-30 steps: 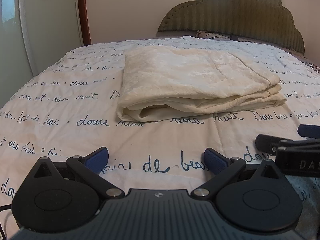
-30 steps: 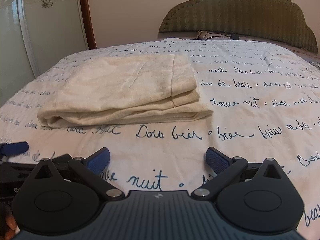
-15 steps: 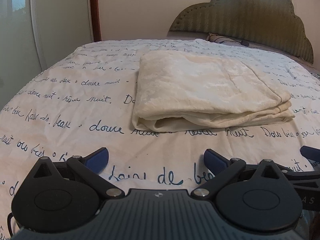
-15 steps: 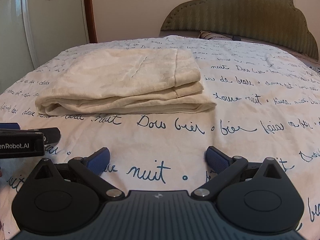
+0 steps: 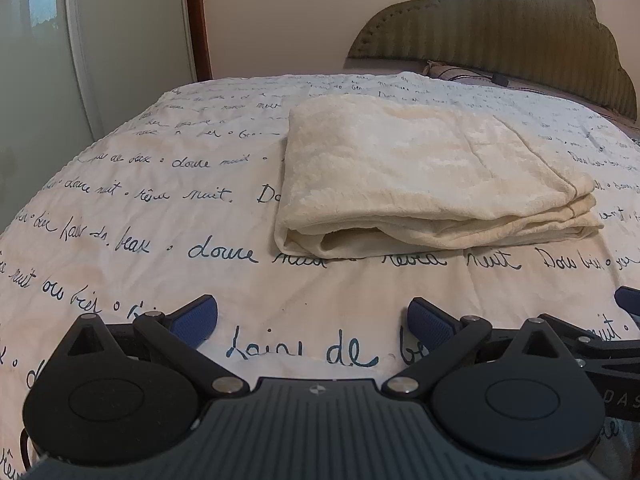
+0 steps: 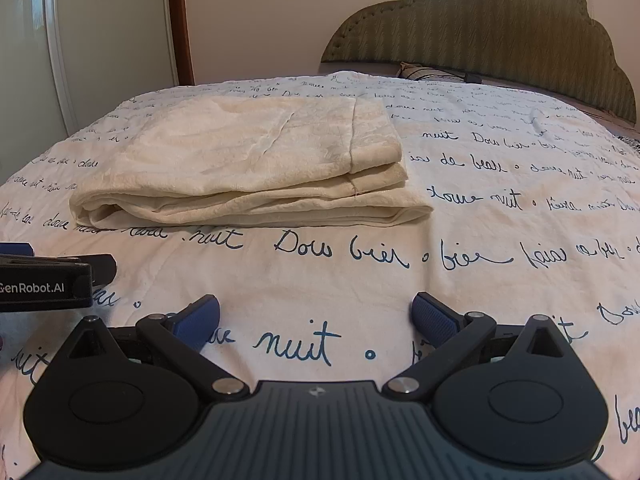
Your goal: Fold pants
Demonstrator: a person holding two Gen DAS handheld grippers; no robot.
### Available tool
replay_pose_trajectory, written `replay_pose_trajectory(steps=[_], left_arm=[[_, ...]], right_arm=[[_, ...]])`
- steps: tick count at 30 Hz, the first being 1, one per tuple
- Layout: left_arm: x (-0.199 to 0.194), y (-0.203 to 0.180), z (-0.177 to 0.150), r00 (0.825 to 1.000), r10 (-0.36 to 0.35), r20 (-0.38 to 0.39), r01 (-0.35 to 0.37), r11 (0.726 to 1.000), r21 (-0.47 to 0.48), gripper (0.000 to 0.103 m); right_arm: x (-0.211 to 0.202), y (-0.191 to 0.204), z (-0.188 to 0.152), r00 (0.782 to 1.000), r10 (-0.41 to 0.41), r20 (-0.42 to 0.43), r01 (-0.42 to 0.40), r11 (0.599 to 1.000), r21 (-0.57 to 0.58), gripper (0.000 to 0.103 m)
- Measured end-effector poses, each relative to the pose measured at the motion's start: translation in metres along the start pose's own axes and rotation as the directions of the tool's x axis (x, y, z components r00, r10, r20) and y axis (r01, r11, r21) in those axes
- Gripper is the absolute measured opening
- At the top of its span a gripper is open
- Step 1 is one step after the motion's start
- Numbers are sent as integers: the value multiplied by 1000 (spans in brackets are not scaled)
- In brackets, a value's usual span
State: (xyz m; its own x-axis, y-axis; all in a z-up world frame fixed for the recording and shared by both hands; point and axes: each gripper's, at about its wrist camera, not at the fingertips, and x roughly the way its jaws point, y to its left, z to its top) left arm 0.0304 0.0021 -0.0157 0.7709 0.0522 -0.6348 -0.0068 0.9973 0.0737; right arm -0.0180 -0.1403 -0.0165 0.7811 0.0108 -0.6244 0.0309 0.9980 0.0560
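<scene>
Both grippers backed off; left fingers (image 5: 198, 318), right fingers (image 6: 200, 316) spread, empty; pants (image 5: 424, 176) folded.

A white bedspread (image 5: 168, 216) with blue handwriting covers the bed. A green scalloped headboard (image 5: 500, 36) stands upper right, a white wardrobe (image 6: 108, 40) upper left.

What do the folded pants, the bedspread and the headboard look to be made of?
Pants: cream, soft, plush-looking fabric, with a fuzzy matte nap; possibly fleece or terry.
Bedspread: thin white woven cloth, likely cotton, creased, printed with dark blue script.
Headboard: olive upholstery fabric with a ribbed weave and stud trim along the scalloped edge.
</scene>
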Motion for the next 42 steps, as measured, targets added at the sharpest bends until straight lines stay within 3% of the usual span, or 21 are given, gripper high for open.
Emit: replay_pose_trajectory(steps=[42], left_arm=[[3,-6,-7,1000,5,8,-5,1000,26,103]], right_arm=[[9,1,9,999,-7,-54,7,1000,-17,103]])
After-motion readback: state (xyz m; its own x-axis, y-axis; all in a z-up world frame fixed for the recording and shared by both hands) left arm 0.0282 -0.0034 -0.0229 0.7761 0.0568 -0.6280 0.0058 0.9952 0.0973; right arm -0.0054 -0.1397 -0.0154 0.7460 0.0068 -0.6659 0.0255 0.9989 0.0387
